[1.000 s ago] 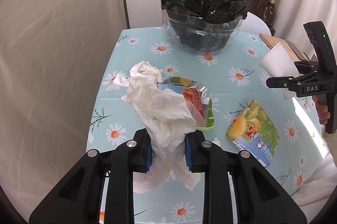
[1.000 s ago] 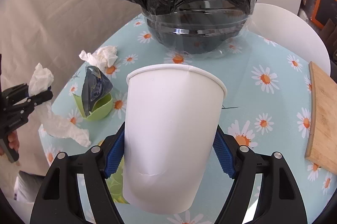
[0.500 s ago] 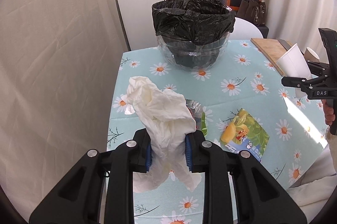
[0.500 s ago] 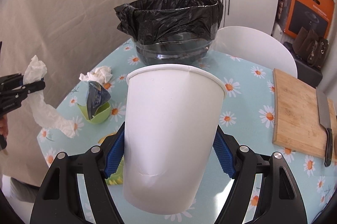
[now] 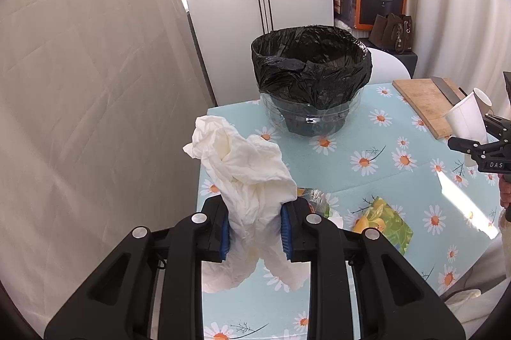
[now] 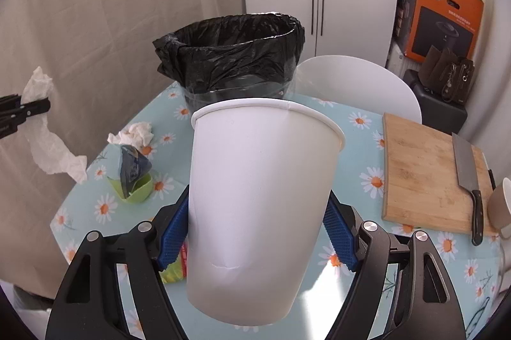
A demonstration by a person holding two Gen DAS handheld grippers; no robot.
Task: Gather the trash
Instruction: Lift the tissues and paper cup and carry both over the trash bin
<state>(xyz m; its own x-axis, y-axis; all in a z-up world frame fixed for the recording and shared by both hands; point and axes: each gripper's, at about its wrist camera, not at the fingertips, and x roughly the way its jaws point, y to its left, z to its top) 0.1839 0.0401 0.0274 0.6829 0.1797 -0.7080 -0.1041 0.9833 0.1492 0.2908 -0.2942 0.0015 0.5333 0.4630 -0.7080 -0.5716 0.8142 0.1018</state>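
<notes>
My left claw (image 5: 255,231) pinches the crumpled tissue (image 5: 249,180), my right claw (image 6: 255,231) grips the paper cup (image 6: 258,199); the black-lined bin (image 5: 309,74) sits dead ahead, right nearer, I'd judge.

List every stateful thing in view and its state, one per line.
Left claw: shut on tissue, off the table.
Right claw: shut on paper cup, upright, tilted.
Bin: open, black liner in place.
Green cup: on table, foil lid peeled up.
Crumpled tissue: lying on table.
Cleaver: flat on board.
</notes>
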